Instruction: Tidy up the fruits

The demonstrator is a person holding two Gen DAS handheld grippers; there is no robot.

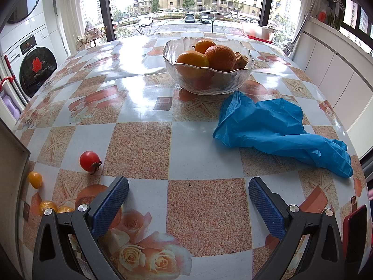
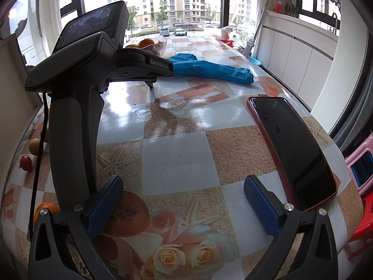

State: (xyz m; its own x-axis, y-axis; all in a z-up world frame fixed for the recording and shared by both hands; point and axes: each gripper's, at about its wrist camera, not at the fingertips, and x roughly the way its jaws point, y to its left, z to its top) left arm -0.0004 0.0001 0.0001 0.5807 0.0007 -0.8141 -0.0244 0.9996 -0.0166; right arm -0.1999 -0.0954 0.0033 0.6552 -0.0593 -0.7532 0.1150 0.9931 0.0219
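Left tool (image 1: 188, 192): your blue pads stand wide apart just above the bench (image 1: 139, 144), with nothing between them.
Right tool (image 2: 183, 192): equally wide, also empty; it hovers over bare checkered cloth, with the phone (image 2: 293, 149) lying just beside its right pad.
Loose fruit: a red cherry tomato (image 1: 89, 161) sits ahead and to the left of your left tool, near that side's pad. Further left, at the bench edge, lie a yellow cherry tomato (image 1: 35, 180) and two more yellow ones (image 1: 48, 206) partly hidden behind the tool's left arm.
Bowl: the glass bowl (image 1: 207, 79) stands well ahead, slightly right of centre, already holding oranges (image 1: 220, 57) and some brown fruit you cannot identify from here.
Obstacle: a blue glove (image 1: 277, 128) lies crumpled between the bowl and the bench's right side.
Deciding relation: the loose fruit all lies to the left, so your left tool is the nearer one; the right wrist view sees the red tomato (image 2: 25, 162) only past the other handle.
Judgement: swing left, close on the red tomato gently, as it looks soft and likely to roll.
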